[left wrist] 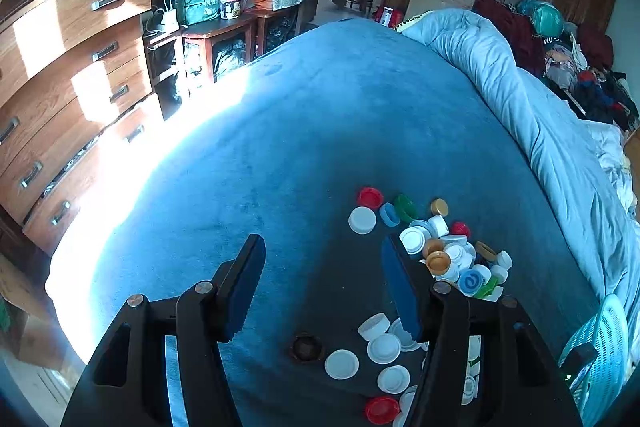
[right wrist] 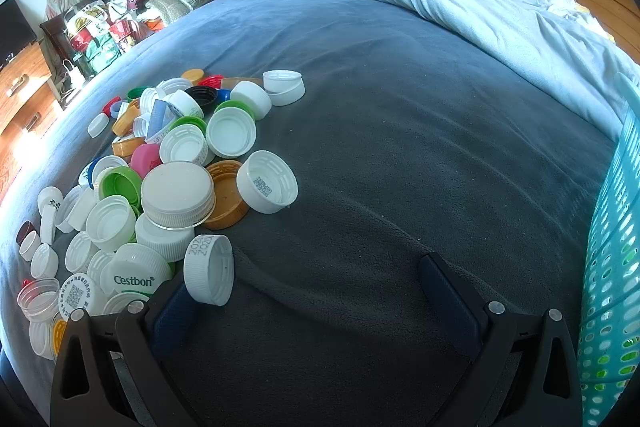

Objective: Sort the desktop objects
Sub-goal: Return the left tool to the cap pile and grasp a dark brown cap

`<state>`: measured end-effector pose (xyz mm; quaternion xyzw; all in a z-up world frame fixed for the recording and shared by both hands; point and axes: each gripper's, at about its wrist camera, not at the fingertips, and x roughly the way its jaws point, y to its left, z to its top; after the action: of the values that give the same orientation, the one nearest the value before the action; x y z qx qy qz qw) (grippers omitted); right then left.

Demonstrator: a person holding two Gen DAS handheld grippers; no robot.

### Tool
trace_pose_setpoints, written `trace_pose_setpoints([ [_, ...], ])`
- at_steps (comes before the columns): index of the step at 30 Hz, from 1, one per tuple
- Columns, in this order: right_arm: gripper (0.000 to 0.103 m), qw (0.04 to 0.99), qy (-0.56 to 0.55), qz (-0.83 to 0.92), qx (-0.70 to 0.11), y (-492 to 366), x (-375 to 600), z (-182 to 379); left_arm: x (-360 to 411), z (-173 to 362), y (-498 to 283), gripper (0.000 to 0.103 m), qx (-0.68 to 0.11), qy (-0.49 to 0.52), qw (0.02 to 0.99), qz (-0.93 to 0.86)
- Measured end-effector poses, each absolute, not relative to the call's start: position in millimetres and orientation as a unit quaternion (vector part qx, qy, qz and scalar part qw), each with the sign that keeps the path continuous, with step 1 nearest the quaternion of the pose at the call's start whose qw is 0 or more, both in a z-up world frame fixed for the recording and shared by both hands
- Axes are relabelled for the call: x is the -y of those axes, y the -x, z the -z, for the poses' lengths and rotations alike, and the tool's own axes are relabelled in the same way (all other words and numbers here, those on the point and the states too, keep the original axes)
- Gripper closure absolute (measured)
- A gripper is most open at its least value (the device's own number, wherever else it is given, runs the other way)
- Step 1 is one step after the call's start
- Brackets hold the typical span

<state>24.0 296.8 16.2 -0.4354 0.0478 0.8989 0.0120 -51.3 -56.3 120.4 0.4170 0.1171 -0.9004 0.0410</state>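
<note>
A heap of plastic bottle caps, mostly white with some green, orange, red and pink, lies on the dark blue bed cover. My right gripper is open just right of the heap, over bare cover. A white cap on its edge leans against its left finger. In the left wrist view the same heap lies right of my left gripper, which is open with nothing between its pads. A dark brown cap and a few white caps lie near its fingers.
A turquoise mesh basket stands at the right edge and also shows as the basket beside the left gripper. A pale blue quilt is bunched along the far right. A wooden dresser flanks the bed on the left.
</note>
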Motion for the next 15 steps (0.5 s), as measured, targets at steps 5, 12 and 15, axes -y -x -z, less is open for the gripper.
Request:
trace_pose_setpoints([
  [5,0.000,0.012,0.435,-0.899,-0.048,-23.5,-296.8,-16.2,55.3,-117.5,53.6,0.049,-0.118,-0.423,0.035,0.898],
  [12,0.000,0.012,0.435,-0.899,-0.048,-24.6,-297.0,-16.3,43.4,-114.8,57.1,0.049,-0.113,-0.429,0.021,0.896],
  [15,0.000,0.012,0.435,-0.899,-0.048,-24.1,-296.9,-16.3,38.2,-114.1,60.2,0.049,-0.107,-0.433,0.013,0.895],
])
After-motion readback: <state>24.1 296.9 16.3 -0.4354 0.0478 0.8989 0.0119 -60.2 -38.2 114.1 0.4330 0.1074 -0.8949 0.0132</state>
